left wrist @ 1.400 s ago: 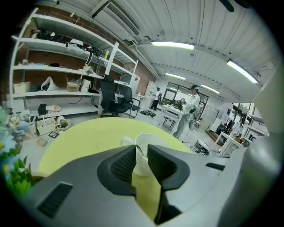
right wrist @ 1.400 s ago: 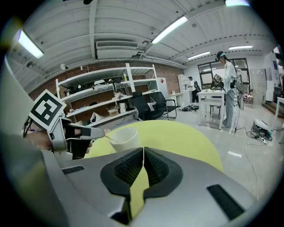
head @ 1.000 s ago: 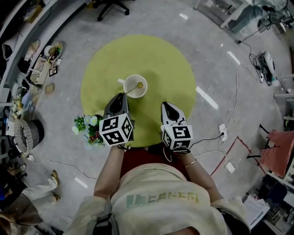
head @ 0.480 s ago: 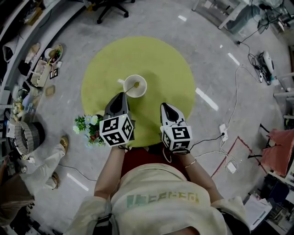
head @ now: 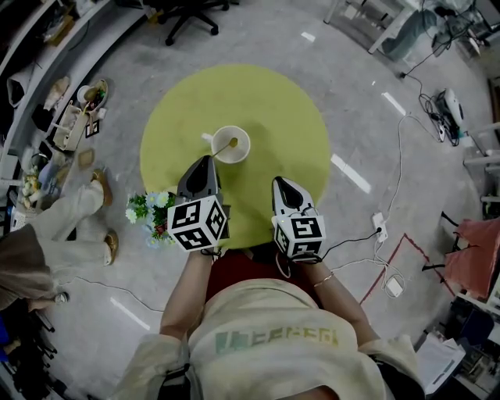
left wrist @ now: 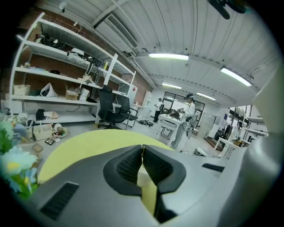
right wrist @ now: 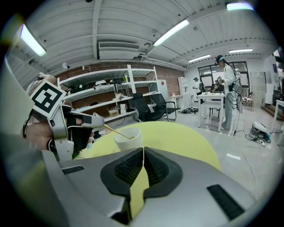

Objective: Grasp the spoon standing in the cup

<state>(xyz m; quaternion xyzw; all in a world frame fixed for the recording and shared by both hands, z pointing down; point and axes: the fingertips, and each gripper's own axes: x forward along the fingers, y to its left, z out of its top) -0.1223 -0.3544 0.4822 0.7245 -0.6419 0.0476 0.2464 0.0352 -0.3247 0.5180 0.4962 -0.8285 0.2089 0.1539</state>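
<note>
A white cup (head: 231, 144) stands on the round yellow table (head: 289, 109), and a thin gold spoon (head: 227, 147) leans in it toward the near left. My left gripper (head: 205, 161) is shut and empty, with its tips just short of the cup's near left rim. My right gripper (head: 279, 180) is also shut and empty, and it hangs further back, to the cup's right. In the right gripper view the cup (right wrist: 128, 137) and the spoon handle (right wrist: 116, 131) show past the shut jaws, with the left gripper (right wrist: 57, 124) beside them. In the left gripper view the shut jaws hide most of the cup.
A bunch of artificial flowers (head: 148, 216) sits at the table's near left edge, beside my left arm. A person (head: 47, 234) walks on the floor to the left. Shelves (head: 47, 86) line the far left, an office chair (head: 183, 12) stands beyond the table, and cables (head: 375, 234) lie to the right.
Both grippers have stayed nearly still and shut. The person on the floor at the left has walked further into view.
</note>
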